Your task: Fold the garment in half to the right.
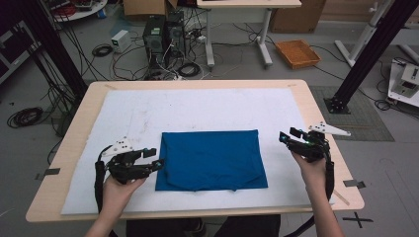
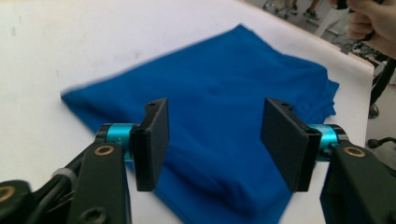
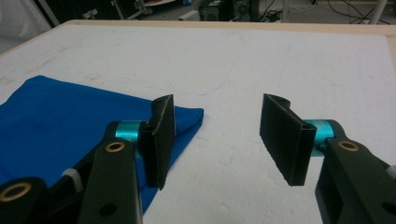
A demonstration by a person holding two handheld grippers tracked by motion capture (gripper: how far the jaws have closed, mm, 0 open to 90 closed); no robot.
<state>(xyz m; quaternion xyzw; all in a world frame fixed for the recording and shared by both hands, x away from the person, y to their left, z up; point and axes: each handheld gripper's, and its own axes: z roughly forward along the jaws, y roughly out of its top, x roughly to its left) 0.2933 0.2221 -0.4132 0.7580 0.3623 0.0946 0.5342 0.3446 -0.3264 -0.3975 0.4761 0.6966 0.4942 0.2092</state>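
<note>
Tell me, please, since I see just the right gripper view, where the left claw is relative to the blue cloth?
Observer: The left claw sits at the cloth's left edge, near the front corner, jaws open with nothing between them.
Operator: Is the cloth folded?
Observer: Yes, the high view shows it as a flat rectangle in the middle of the white mat.
Operator: And how far off is my right claw?
Observer: The right claw hovers off the cloth's right edge, open, touching nothing.

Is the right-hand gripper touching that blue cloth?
Apart. The high view shows bare white mat between the right gripper and the blue cloth.
</note>
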